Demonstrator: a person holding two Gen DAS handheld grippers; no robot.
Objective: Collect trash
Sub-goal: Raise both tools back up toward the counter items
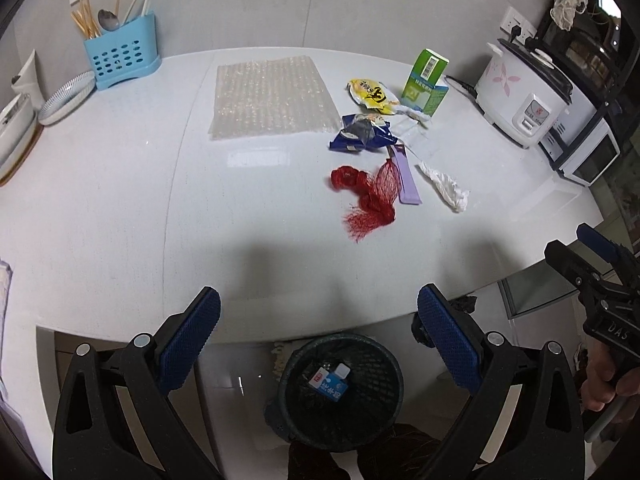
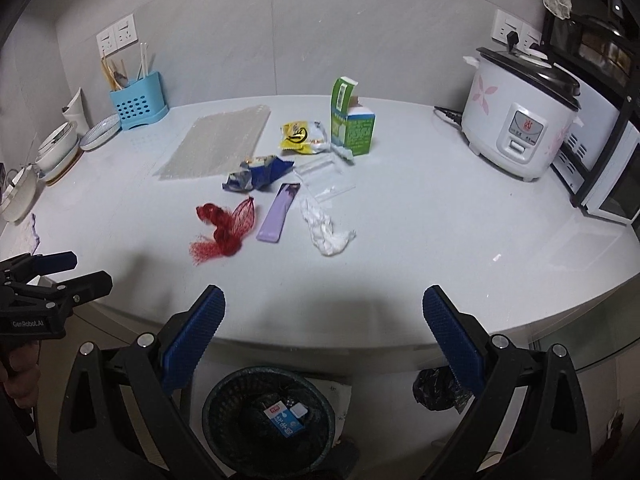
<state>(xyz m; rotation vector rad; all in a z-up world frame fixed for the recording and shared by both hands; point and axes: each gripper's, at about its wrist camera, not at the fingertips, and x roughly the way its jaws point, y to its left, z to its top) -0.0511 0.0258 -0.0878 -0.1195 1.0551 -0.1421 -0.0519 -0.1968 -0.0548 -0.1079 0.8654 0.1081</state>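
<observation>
Trash lies on the white table (image 1: 120, 200): a red mesh net (image 1: 366, 196) (image 2: 226, 230), a purple wrapper (image 1: 408, 178) (image 2: 278, 212), a crumpled white tissue (image 1: 444, 186) (image 2: 326, 230), a blue wrapper (image 1: 360, 134) (image 2: 258, 176), a yellow packet (image 1: 372, 94) (image 2: 300, 138), a green carton (image 1: 426, 82) (image 2: 352, 124), clear plastic (image 2: 324, 178) and a bubble-wrap sheet (image 1: 270, 96) (image 2: 218, 140). A dark mesh bin (image 1: 340, 390) (image 2: 268, 420) below the table's near edge holds a blue-white carton (image 1: 330, 382). My left gripper (image 1: 320, 316) and right gripper (image 2: 324, 316) are open and empty above the bin.
A blue cutlery holder (image 1: 122, 54) and bowls (image 1: 66, 98) stand at the back left. A rice cooker (image 2: 516, 120) and a microwave (image 1: 584, 148) stand at the right. A black bag (image 2: 438, 394) lies on the floor.
</observation>
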